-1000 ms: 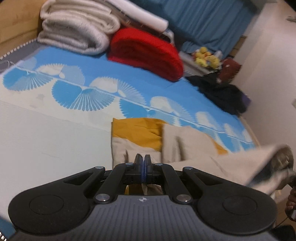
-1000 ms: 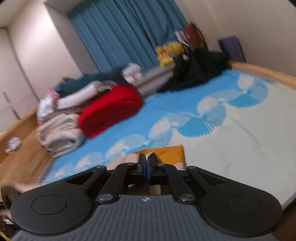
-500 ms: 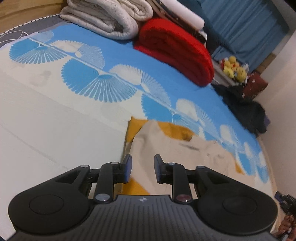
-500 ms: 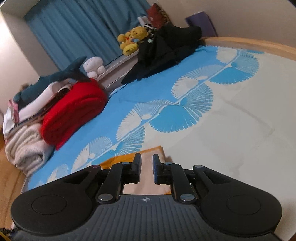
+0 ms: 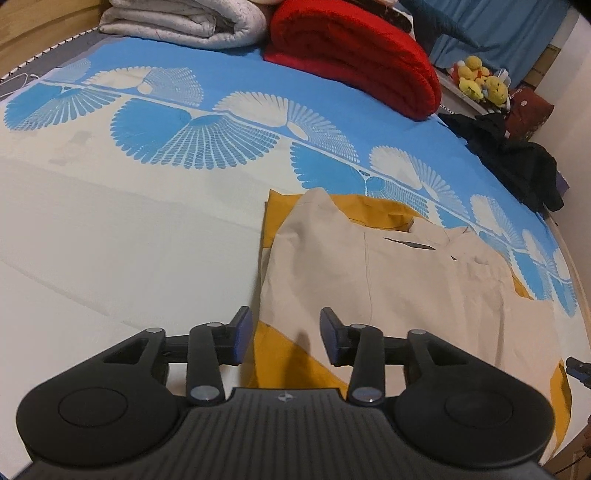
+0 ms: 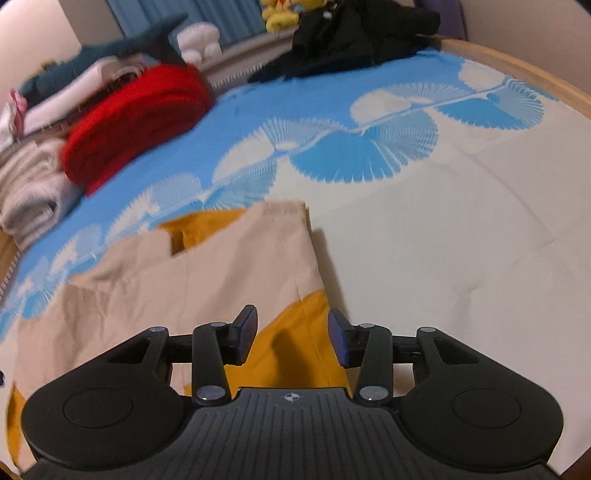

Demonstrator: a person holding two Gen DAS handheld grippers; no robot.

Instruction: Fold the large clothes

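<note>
A beige and mustard-yellow garment (image 5: 399, 280) lies spread on the bed, its beige part folded over the yellow. My left gripper (image 5: 285, 336) hovers over the garment's near left corner with its jaws opening and nothing between the pads. In the right wrist view the same garment (image 6: 207, 273) fills the lower left. My right gripper (image 6: 293, 338) hangs above its near right yellow edge, jaws opening, the pads clear of the cloth. The tip of the right gripper peeks in at the left wrist view's right edge.
A blue and white fan-patterned bed cover (image 5: 129, 221) lies under everything. A rolled red blanket (image 5: 354, 51), folded white bedding (image 5: 192, 18), a black heap of clothes (image 5: 517, 158) and yellow plush toys (image 5: 480, 81) line the far side. The wooden bed frame (image 6: 517, 70) rims the right.
Both grippers were shut on the garment a second ago; they let go, opened and sank toward the bed. The lifted beige half now lies flat over the yellow layer.
</note>
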